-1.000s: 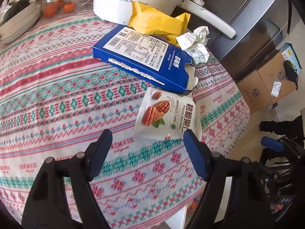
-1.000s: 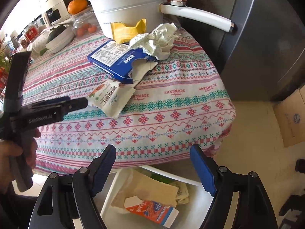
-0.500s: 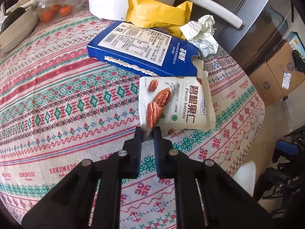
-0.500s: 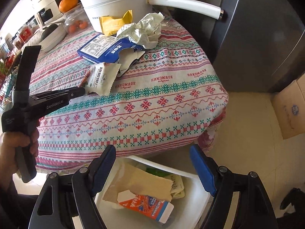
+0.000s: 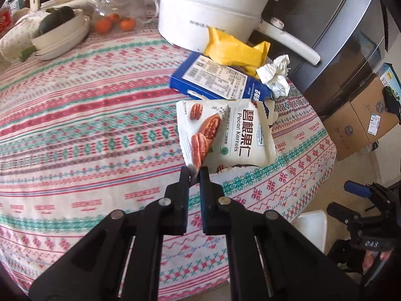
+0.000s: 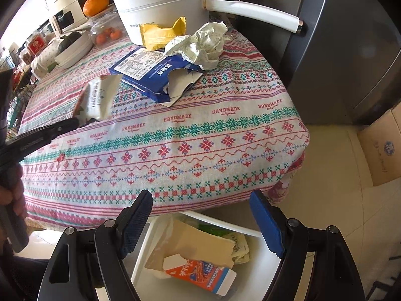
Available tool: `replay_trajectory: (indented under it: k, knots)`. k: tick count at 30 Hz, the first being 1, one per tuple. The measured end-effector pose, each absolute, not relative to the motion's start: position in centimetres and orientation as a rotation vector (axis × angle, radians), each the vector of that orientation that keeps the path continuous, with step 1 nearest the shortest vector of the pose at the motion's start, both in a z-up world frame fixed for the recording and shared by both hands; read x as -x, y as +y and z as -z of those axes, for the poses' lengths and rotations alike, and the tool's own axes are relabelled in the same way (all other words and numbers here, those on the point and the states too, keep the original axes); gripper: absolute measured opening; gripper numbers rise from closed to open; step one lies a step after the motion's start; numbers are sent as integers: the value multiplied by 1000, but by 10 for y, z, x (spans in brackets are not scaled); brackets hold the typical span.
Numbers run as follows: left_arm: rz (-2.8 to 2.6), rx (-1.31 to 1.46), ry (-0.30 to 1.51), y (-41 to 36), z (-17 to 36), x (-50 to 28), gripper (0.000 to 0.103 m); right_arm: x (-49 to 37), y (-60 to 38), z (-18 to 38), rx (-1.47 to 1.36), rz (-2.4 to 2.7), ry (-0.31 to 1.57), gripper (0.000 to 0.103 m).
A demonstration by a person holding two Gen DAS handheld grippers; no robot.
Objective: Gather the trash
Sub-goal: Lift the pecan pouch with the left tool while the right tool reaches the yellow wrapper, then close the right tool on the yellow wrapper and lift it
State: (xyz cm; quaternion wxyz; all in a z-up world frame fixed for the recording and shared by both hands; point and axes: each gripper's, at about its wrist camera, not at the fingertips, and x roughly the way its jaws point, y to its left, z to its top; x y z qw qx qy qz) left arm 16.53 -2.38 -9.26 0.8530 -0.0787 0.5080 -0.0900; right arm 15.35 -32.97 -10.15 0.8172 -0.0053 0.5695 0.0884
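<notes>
My left gripper [image 5: 193,171] is shut on the near corner of a white pecan kernel packet [image 5: 225,135] and holds it lifted above the patterned tablecloth [image 5: 75,138]. The packet also shows from behind in the right wrist view [image 6: 96,99], with the left gripper [image 6: 75,123] at its lower edge. Behind it lie a torn blue box [image 5: 215,81], a yellow wrapper [image 5: 235,50] and a crumpled white paper [image 5: 274,76]. My right gripper [image 6: 200,223] is open and empty, off the table's front edge above a white bin [image 6: 263,268] with trash in it.
A white pot [image 5: 208,7] with a long handle [image 5: 290,41] stands at the back of the table. Bowls [image 5: 57,37] and a glass jar with small oranges [image 5: 120,12] are at the back left. A grey fridge [image 6: 338,50] and cardboard boxes [image 5: 361,125] stand to the right.
My left gripper closed on the pecan packet's corner and lifted it off the cloth. My right gripper shifted slightly over the bin and stayed open.
</notes>
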Motion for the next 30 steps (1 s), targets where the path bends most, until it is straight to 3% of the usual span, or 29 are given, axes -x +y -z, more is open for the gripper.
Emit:
replay_trajectory:
  k: [13,30]
  knots:
    - [47,204,1033,55,66,-124,9,-172,-305,83,-19,-214,1141,81]
    - [78,152,1046,90,87,-134,9,-308,-272,65,139,-385,921,81]
